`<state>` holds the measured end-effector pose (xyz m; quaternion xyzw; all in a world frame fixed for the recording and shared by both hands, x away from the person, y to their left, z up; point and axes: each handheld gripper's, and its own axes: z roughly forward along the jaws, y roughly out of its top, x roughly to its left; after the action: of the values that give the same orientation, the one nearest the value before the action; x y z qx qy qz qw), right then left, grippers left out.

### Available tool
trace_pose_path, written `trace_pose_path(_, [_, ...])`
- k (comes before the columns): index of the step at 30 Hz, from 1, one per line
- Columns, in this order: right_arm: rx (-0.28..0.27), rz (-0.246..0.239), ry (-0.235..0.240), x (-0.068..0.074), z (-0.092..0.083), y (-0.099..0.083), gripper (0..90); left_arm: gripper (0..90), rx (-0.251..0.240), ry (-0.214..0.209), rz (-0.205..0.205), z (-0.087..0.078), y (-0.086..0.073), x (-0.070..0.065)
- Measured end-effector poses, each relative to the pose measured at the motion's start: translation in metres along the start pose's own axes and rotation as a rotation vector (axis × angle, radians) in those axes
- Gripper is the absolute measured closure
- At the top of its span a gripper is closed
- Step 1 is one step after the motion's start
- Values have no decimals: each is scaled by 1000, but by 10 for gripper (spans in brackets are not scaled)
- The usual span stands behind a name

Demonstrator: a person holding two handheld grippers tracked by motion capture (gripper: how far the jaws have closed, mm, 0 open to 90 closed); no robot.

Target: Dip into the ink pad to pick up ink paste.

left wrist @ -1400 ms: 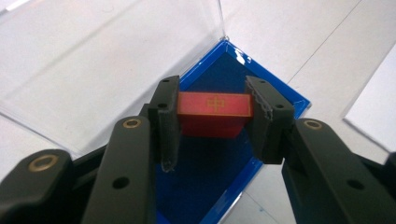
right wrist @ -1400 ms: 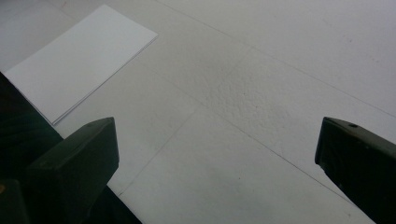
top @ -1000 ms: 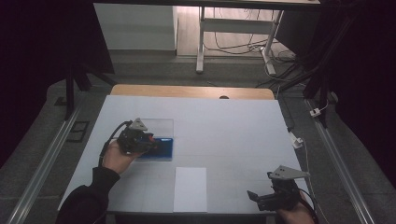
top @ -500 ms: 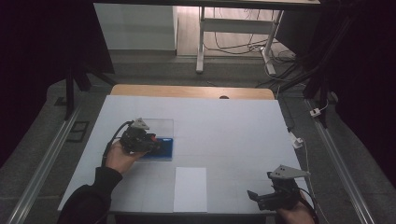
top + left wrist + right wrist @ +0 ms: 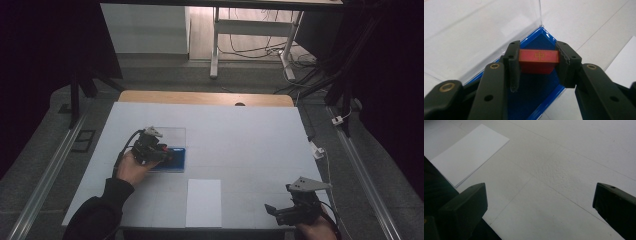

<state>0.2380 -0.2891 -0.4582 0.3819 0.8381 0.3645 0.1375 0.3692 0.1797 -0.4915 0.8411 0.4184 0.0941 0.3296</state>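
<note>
My left gripper (image 5: 537, 63) is shut on a small red block (image 5: 538, 60) with a gold mark on its top face, held just above the dark blue lining of a blue tray (image 5: 541, 37). A clear plastic lid (image 5: 486, 32) stands open behind the tray. In the high view the left gripper (image 5: 167, 154) sits over the blue tray (image 5: 176, 162) at the table's left. My right gripper (image 5: 274, 211) rests near the front right corner of the table, and its jaws stand wide open over bare white tabletop (image 5: 554, 177) with nothing between them.
A white sheet of paper (image 5: 204, 202) lies at the front middle of the white table (image 5: 240, 140), seen also as the paper (image 5: 469, 152) in the right gripper view. A wooden edge (image 5: 205, 97) borders the far side. Metal rails run along both sides.
</note>
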Motion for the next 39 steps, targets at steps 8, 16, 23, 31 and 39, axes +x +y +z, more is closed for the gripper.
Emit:
trace_pose_path(8, [0,2,0,0,0,0,0,580,32,27,15,8,-1,-2])
trace_pose_path(16, [2,1,0,0,0,0,0,584,44,58,29,10,-1,-7])
trace_pose_path(23, [9,-2,-2,0,0,0,0,587,30,108,48,12,-4,-16])
trace_pose_path(31, [12,1,0,0,1,1,0,589,-2,62,-10,11,-10,-8])
trace_pose_path(39, [13,0,0,0,2,1,0,589,10,119,26,13,-8,-17])
